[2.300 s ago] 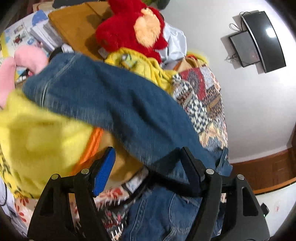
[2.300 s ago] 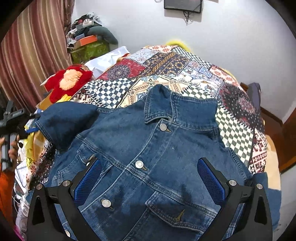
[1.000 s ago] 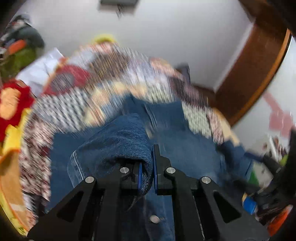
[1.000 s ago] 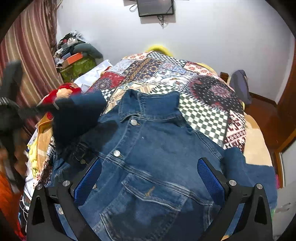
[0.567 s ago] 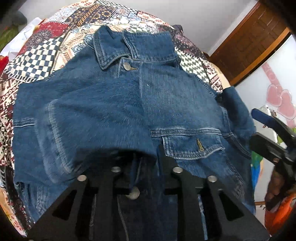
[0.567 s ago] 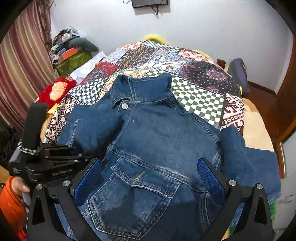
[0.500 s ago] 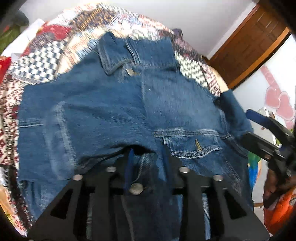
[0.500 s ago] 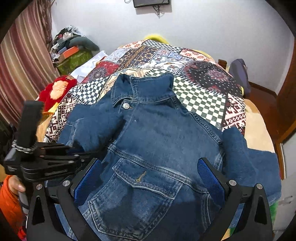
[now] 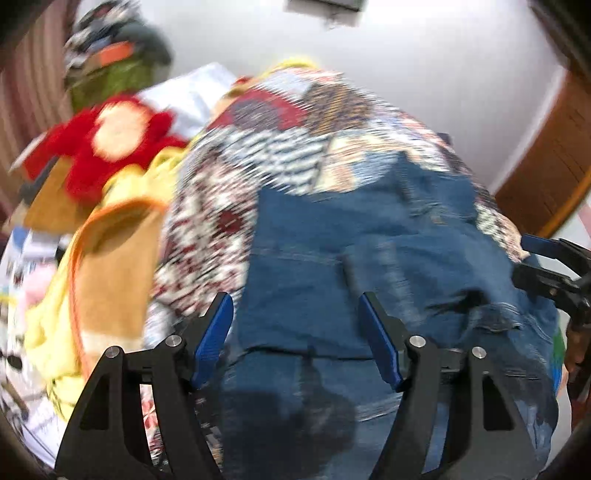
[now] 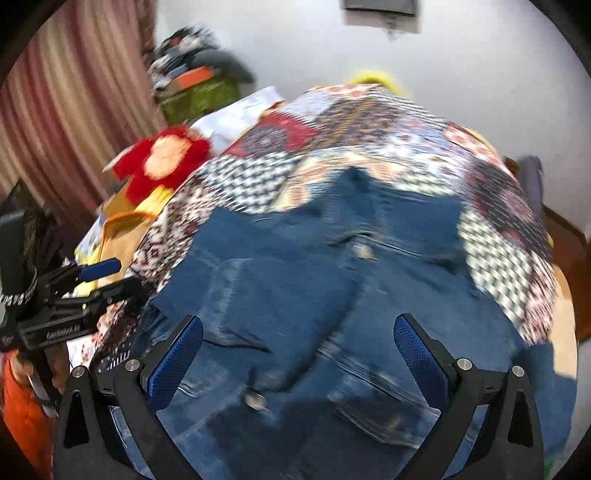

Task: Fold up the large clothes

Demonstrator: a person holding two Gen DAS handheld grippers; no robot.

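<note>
A blue denim jacket (image 10: 332,295) lies front-up on a patchwork bedspread (image 10: 369,129), collar toward the far wall. One sleeve (image 10: 266,280) is folded across its chest. My right gripper (image 10: 299,350) is open and empty above the jacket's lower front. My left gripper (image 9: 295,332) is open and empty over the jacket (image 9: 351,277) near its left side. The left gripper also shows at the left edge of the right wrist view (image 10: 99,280). Both views are motion-blurred.
A red plush toy (image 10: 162,158) and yellow and tan cloths (image 9: 110,258) lie left of the bed. Striped curtains (image 10: 66,110), a cluttered pile (image 10: 199,85) and a wall screen (image 10: 380,7) are behind. A wooden door (image 9: 554,166) is at right.
My left gripper carried the sleeve across the jacket's chest, let go and opened, then drew back to the left. My right gripper stayed open above the jacket.
</note>
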